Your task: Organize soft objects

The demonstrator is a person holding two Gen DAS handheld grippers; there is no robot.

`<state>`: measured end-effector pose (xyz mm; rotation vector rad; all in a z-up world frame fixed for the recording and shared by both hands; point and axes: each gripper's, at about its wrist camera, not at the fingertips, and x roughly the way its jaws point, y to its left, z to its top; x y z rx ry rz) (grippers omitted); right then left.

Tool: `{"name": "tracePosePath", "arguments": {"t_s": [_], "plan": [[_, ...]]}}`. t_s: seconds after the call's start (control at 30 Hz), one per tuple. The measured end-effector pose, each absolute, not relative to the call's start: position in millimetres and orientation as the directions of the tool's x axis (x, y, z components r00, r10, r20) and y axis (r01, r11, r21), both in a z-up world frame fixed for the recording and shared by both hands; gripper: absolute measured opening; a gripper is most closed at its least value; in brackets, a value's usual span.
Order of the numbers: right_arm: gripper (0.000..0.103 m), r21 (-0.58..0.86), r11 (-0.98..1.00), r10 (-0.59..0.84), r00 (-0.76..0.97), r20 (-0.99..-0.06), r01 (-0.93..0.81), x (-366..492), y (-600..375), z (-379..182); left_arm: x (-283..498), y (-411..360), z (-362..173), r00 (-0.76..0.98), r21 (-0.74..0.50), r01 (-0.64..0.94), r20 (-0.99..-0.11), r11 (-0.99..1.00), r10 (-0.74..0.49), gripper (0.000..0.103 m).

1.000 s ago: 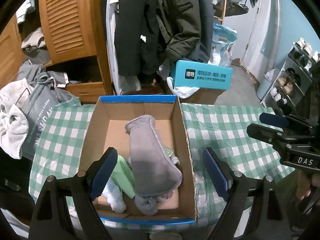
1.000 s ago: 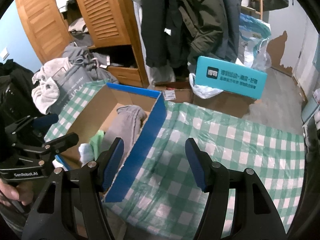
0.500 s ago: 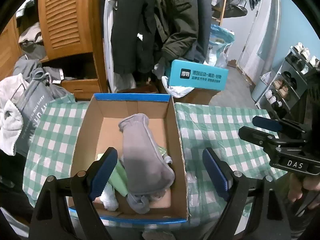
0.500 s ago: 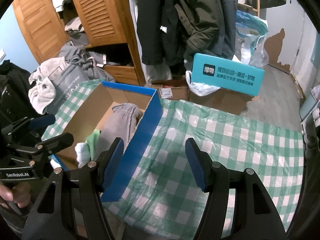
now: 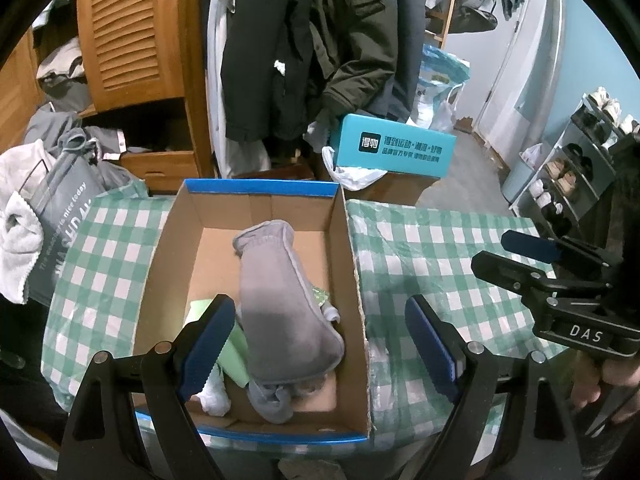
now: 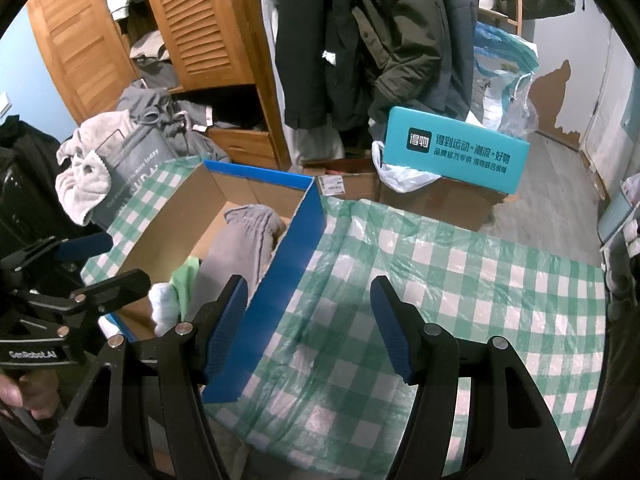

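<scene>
An open cardboard box with blue edges (image 5: 352, 256) (image 6: 308, 216) stands on the green checked tablecloth (image 5: 432, 248) (image 6: 440, 280). Inside lie a long grey fleece piece (image 5: 280, 300) (image 6: 240, 244), a light green cloth (image 5: 232, 348) (image 6: 184, 280) and a white sock (image 5: 214, 394) (image 6: 162, 300). My left gripper (image 5: 318, 344) hovers open above the box's near half, with nothing between its fingers. Over the bare cloth just right of the box wall, my right gripper (image 6: 310, 326) is also open and empty. Each gripper shows in the other's view, held by a hand.
A wooden louvred wardrobe (image 5: 132, 28) with hanging dark coats (image 5: 304, 40) stands behind the table. A teal shoe box (image 5: 394, 146) rests on cartons beyond the far edge. A grey tote bag and white towel (image 5: 24, 216) sit at the left; a shoe rack (image 5: 580, 152) at the right.
The left wrist view has shifted slightly, so the box sits a little lower and further back in frame. Nothing in the box moved and both grippers stay open.
</scene>
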<state>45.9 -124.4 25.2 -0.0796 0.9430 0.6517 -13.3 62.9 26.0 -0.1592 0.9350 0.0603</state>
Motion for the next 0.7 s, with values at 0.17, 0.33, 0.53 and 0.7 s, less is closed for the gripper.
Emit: {"name": "tracePosePath", "arguments": {"t_s": [0.17,0.33,0.53,0.7], "plan": [[0.063,0.211,0.808,0.483,0.413,-0.772,-0.550,45.3,-123.8,25.4,-13.8,61.4,27.5,0.598,-0.110,-0.116,-0.801,0.987,-0.019,0.088],[0.063,0.211,0.808,0.483,0.412,-0.772,-0.551,45.2,-123.8,25.4,-12.0,64.0,26.8,0.589,-0.130,-0.115,-0.807,0.985,-0.037,0.088],[0.063,0.210,0.808,0.482,0.412,-0.773,-0.550,44.6,-123.0,25.4,-11.1,63.0,26.0,0.589,-0.128,-0.114,-0.807,0.985,-0.036,0.088],[0.063,0.209,0.808,0.481,0.412,-0.774,-0.551,44.4,-122.8,25.3,-11.1,62.5,25.6,0.586,-0.126,-0.115,-0.809,0.985,-0.035,0.088]]}}
